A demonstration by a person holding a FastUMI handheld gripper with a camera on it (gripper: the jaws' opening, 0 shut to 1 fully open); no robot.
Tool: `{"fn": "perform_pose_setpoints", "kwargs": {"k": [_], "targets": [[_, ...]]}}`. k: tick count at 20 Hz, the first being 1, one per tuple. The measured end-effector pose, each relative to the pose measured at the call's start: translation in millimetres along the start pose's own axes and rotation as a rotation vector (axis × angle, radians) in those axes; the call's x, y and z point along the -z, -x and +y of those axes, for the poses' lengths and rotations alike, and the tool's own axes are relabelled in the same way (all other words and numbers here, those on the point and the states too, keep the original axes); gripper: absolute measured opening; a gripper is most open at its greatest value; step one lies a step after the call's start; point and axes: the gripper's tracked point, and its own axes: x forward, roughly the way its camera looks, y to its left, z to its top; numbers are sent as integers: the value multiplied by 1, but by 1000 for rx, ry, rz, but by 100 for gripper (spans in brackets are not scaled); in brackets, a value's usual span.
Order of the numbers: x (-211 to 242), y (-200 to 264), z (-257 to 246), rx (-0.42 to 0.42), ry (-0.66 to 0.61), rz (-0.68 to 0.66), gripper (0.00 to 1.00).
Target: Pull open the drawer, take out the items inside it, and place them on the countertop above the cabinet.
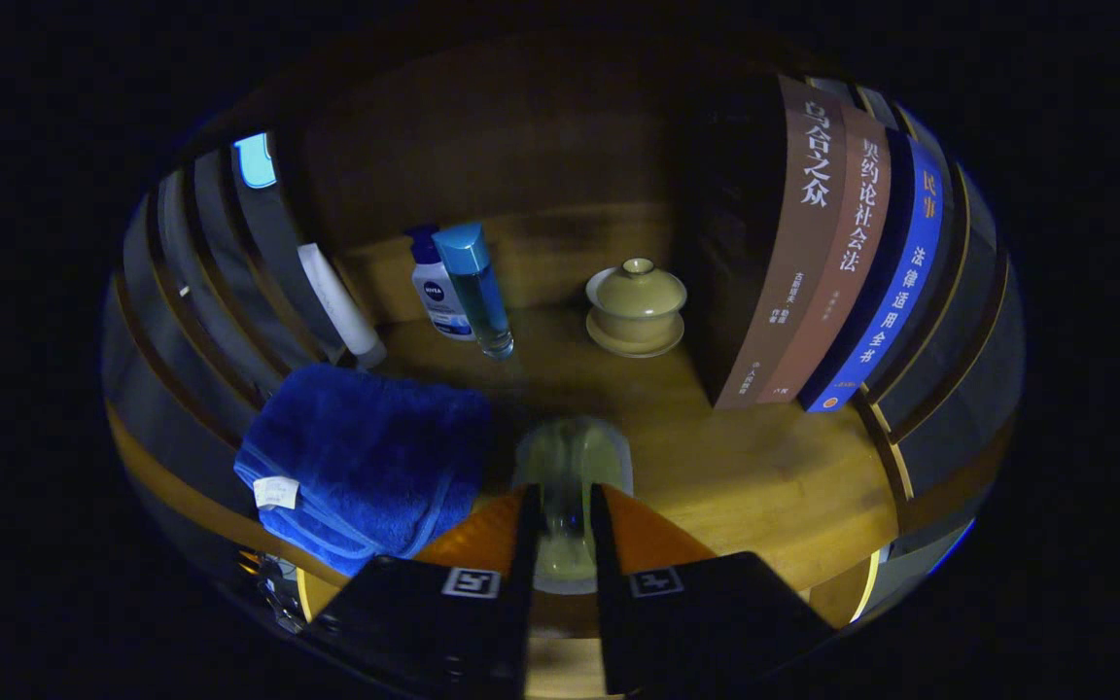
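The fingers (565,510) gripped a pale translucent glass cup (570,467) over the wooden table (764,467); placing it remained.

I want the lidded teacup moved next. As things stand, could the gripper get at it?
Probably not yet: the gripper is shut on a pale green glass. Otherwise the path looks free; the lidded teacup stands alone on bare wooden countertop beyond the fingers, left of the books.

Dim, warm light fell on the countertop (764,467); rear wood lay in shadow. Fisheye bent the books (842,262) at right. Glass (570,486) between fingers (521,544) was blurred.
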Motion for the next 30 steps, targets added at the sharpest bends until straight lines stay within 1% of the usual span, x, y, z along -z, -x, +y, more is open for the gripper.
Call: {"fn": "perform_pose_setpoints", "kwargs": {"k": [2,4,5,10,13,16,18,21,23,26,28,30], "targets": [[-2,4,-1,0,-5,-10,57],[-4,5,1,-8,-15,-28,86],[-6,12,2,-16,-22,-43,100],[-3,49,6,-44,-45,-135,99],[7,83,7,-42,-47,-245,99],[23,126,9,-43,-24,-342,99],[37,160,17,-60,-37,-411,99],[53,208,13,-77,-59,-536,99],[70,235,7,-64,-60,-610,99],[113,261,-5,-29,-44,-671,99],[148,265,-9,-22,-43,-682,99],[190,260,-14,-12,-46,-654,99]]}}
